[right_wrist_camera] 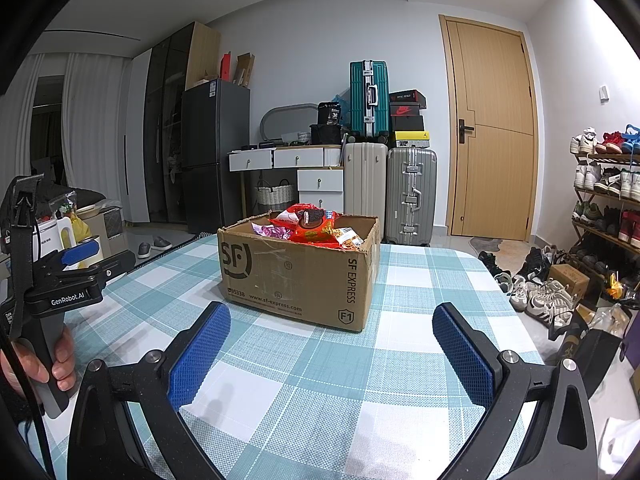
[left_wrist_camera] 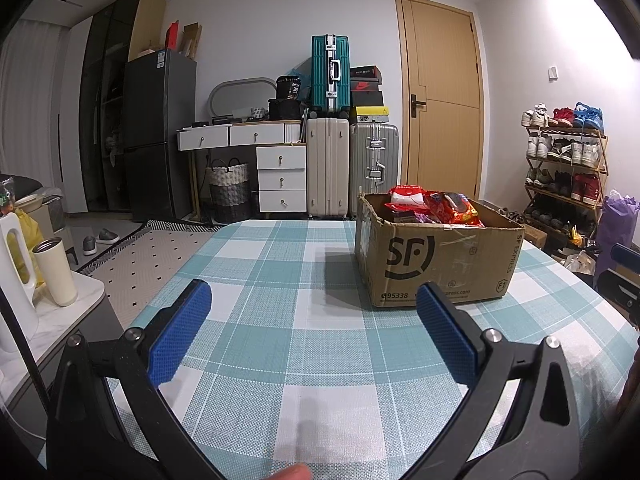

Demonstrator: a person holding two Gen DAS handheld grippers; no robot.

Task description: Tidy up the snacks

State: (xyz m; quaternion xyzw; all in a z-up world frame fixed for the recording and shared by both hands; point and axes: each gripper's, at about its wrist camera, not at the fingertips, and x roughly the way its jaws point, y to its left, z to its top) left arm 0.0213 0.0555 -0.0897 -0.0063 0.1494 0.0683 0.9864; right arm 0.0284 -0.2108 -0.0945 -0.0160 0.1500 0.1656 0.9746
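Home: fridge [left_wrist_camera: 158, 132], suitcases [left_wrist_camera: 329, 76], shoe rack [left_wrist_camera: 564, 168] w/ sneakers.

Ahead of you a white far wall [left_wrist_camera: 248, 12] carries a tan wooden door [left_wrist_camera: 440, 96] on the right. Left of the door you see stacked suitcases: a teal one [left_wrist_camera: 330, 74] on top of a cream one [left_wrist_camera: 327, 166], with a silver one [left_wrist_camera: 374, 160] beside it. Further left stands a white drawer desk [left_wrist_camera: 256, 148] with a woven basket [left_wrist_camera: 229, 190] under it, then a dark fridge [left_wrist_camera: 158, 132] and a tall dark cabinet [left_wrist_camera: 108, 92]. On your far right a shoe rack [left_wrist_camera: 566, 168] is full. A patterned rug [left_wrist_camera: 140, 256] covers the floor on the left.
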